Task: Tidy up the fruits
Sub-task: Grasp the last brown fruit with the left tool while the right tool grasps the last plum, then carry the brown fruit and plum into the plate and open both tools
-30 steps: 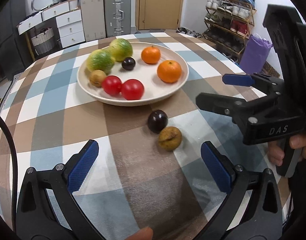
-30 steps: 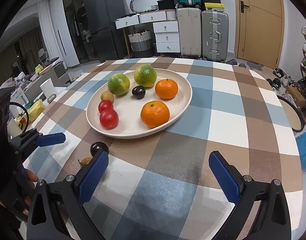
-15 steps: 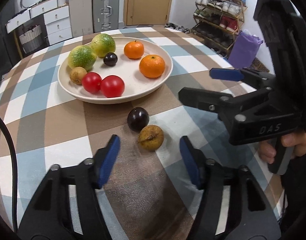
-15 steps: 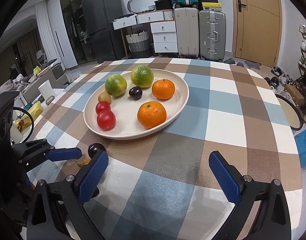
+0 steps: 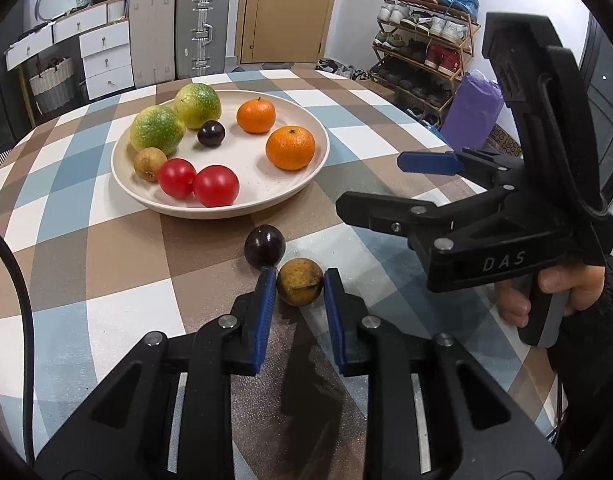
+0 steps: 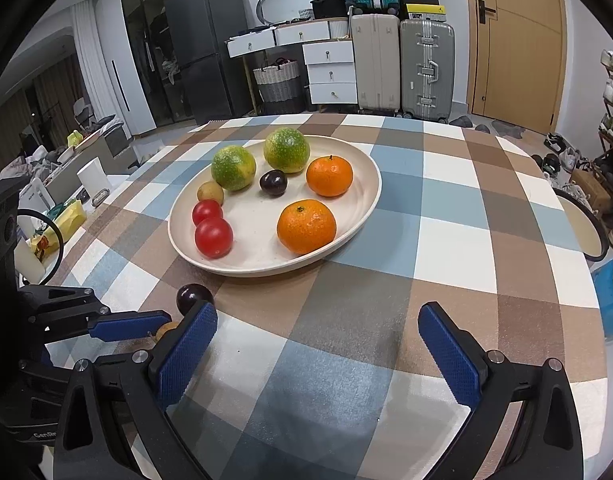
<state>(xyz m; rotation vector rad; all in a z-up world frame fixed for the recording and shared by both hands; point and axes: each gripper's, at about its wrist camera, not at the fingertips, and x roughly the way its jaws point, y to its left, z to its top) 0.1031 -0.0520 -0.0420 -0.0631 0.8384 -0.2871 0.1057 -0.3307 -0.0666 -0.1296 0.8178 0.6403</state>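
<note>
We see the left hand-held gripper [image 5: 299,286] closed down on the brown fruit [image 5: 299,287], both blue pads [image 5: 266,308] pressing its sides; jaws have just been closing, the fruit between them. The fruit sits on the checkered surface [image 5: 106,248], near side of the plate [image 5: 226,210]. Dark plum [image 5: 264,246] lies just beyond the left pad tip, touching or nearly touching the brown fruit, we cannot tell which. Right hand-held gripper [image 6: 318,344] is wide open, nothing between its pads, hovering over bare cloth to the right; a hand [image 5: 546,296] holds its grip. On the plate: two red tomatoes [image 5: 198,182] at the near left, a small brown fruit [image 5: 149,163] beside them, two green citrus [image 5: 174,118] at the far left, a second dark plum [image 5: 211,133] in the middle, two oranges [image 5: 274,132] on the right. Far behind: suitcases [image 5: 202,32], white drawers [image 5: 106,60], shoe rack [image 5: 422,56] at right
</note>
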